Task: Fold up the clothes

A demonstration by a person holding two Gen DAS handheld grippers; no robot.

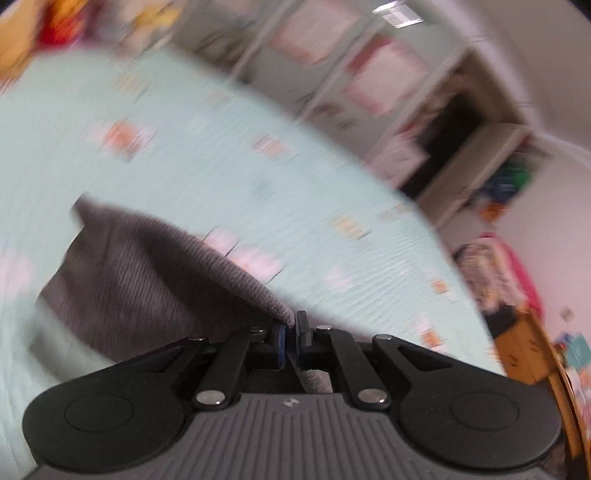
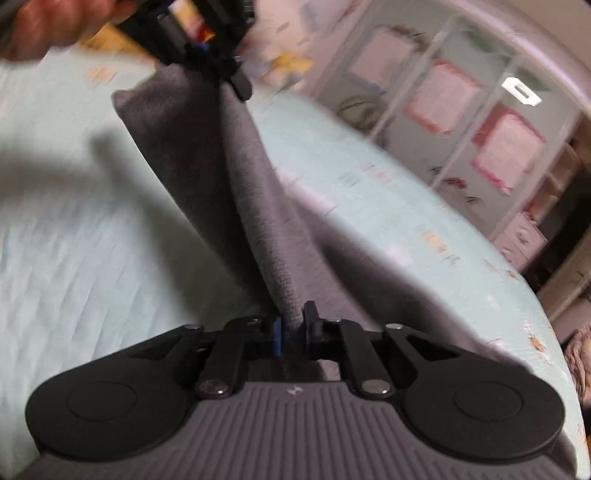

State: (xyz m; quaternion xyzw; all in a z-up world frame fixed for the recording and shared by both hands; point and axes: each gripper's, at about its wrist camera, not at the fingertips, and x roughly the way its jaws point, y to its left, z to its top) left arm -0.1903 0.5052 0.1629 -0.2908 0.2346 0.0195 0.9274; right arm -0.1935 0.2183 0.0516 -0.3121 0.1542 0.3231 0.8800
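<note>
Here we see both views smeared by blur, so only the larger shapes are sure. In the left wrist view our left gripper (image 1: 291, 332) sits at the lower middle of the frame, its jaws drawn together on the ribbed edge of a grey garment (image 1: 147, 280). The cloth runs from the pads up and out to the left of the frame, where it hangs in a broad dark fold above the pale mint bedspread (image 1: 229, 147). That bedspread fills the middle and the left of this view and carries small orange and pink prints. Along the upper right stands a white shelf unit (image 1: 369, 85) with pink bins in it, too blurred for us to say more.

In the right wrist view our right gripper (image 2: 295, 328) is at the lower middle, and its jaws pinch a narrow ridge of the same grey garment (image 2: 258, 206). From there the cloth stretches as a long taut band up toward the upper left of the frame, where the left gripper (image 2: 221, 70) clamps its far end. Beside that, in the top left corner, a hand (image 2: 48, 26) shows as a blurred shape. The garment's shadow falls dark on the bedspread (image 2: 92, 258) to the left of the band
</note>
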